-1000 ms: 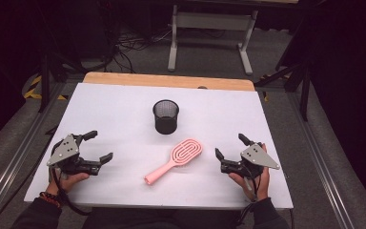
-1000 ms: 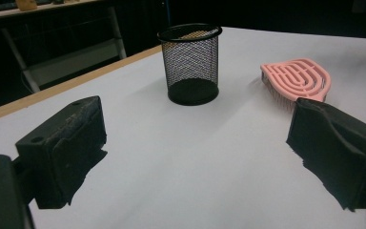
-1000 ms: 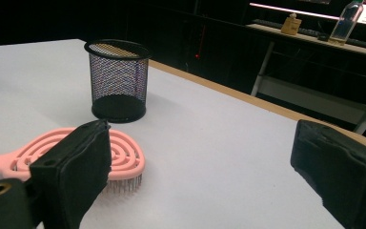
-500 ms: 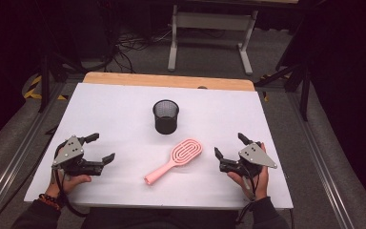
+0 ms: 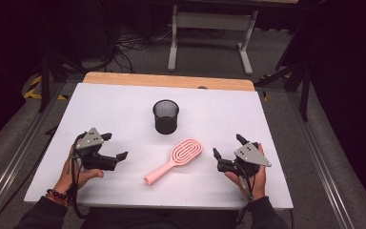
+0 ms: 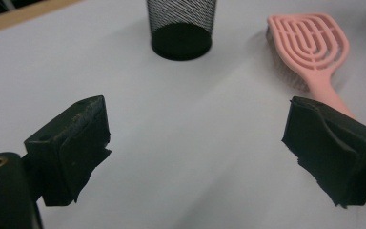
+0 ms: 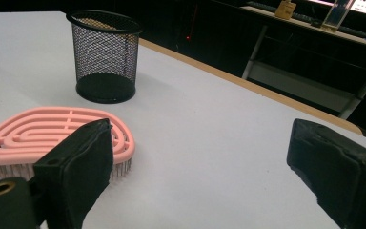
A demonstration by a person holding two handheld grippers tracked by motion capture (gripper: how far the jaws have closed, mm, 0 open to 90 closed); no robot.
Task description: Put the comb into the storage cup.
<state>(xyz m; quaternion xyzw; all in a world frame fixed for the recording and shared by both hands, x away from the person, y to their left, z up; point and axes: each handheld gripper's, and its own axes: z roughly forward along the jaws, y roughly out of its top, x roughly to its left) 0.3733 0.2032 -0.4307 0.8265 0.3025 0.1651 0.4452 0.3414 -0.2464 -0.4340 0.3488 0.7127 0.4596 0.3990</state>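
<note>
Two grippers, jaws apart, empty | pink brush (image 5: 174, 161) lies between left gripper (image 5: 115, 147) and right gripper (image 5: 227, 148)

The white table (image 5: 124, 109) is evenly lit from above, while the surroundings at the frame edges fall into near darkness. Shadows are soft and short. The black jaws in both gripper views look blurred at the bottom

No words, numbers or brand names can be read. Small signs on far shelf (image 7: 314, 12) too blurred to be made out.
</note>
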